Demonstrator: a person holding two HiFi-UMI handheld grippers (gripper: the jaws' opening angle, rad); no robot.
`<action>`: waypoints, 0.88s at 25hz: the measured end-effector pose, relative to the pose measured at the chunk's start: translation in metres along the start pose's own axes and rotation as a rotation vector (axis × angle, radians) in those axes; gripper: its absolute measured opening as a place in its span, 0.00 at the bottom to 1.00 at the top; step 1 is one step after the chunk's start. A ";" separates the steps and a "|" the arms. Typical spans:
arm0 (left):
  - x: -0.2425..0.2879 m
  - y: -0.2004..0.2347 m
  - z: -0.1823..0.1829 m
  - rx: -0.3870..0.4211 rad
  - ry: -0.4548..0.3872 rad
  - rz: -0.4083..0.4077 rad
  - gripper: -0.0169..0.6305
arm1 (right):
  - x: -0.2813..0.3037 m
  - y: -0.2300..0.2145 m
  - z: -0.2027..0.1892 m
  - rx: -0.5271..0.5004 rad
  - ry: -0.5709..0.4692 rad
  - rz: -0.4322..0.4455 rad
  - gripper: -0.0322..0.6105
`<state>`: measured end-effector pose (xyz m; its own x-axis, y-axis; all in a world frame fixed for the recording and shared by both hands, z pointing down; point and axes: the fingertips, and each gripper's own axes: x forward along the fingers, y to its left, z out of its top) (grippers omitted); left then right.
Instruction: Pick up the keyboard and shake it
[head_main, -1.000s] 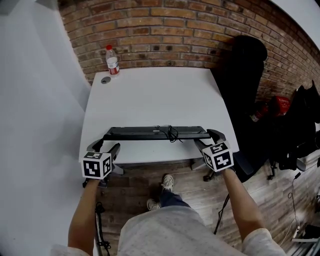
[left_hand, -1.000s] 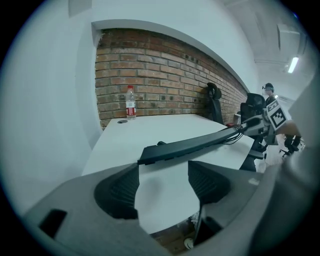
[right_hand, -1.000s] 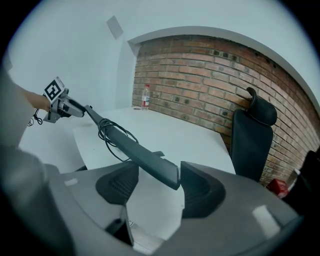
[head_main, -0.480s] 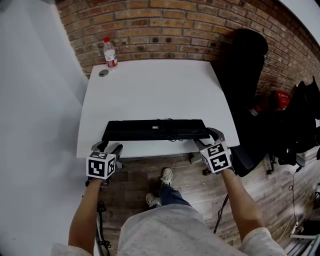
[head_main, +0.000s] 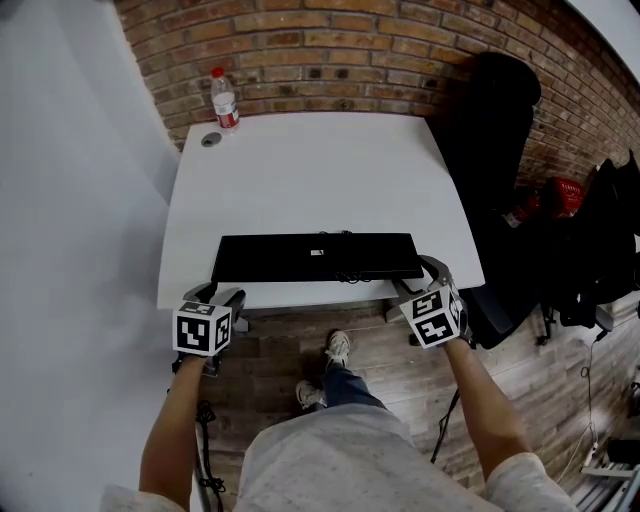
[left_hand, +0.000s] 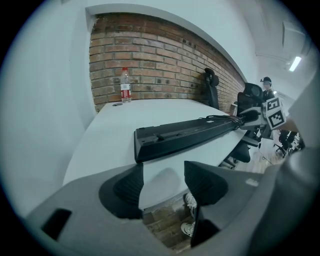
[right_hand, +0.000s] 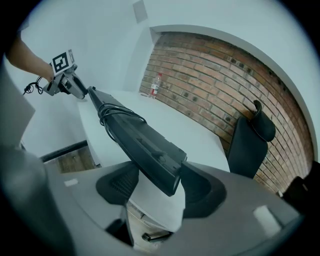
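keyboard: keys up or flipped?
Flipped, it seems: the keyboard lies on the table with a smooth black face up, a small white label at its middle, and no keys visible.

Keyboard (head_main: 315, 257) lies crosswise near the front edge of the table (head_main: 300, 170), only a thin strip of top before it; behind it, wide bare top back to the brick wall (head_main: 330, 60). Far left corner taken by a bottle (head_main: 225, 100) and a small round disc (head_main: 211, 140) just beside it. Black chair (head_main: 490, 140) crowds the right edge; white wall (head_main: 70, 200) close along the left.
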<state>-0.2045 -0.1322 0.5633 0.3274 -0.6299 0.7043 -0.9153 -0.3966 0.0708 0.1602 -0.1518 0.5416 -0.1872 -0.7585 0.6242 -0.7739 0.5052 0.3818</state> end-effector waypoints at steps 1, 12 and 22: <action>-0.001 0.002 -0.002 -0.003 0.003 0.002 0.42 | 0.001 0.001 -0.001 -0.012 0.007 -0.006 0.47; -0.012 0.004 -0.007 -0.010 -0.002 -0.007 0.42 | 0.003 0.011 -0.015 -0.106 0.081 -0.023 0.48; -0.007 -0.006 -0.004 -0.019 0.001 -0.014 0.42 | -0.001 0.016 -0.023 -0.110 0.115 0.049 0.48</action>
<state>-0.2022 -0.1227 0.5607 0.3402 -0.6239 0.7036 -0.9149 -0.3926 0.0942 0.1617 -0.1335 0.5622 -0.1474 -0.6830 0.7154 -0.6933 0.5872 0.4178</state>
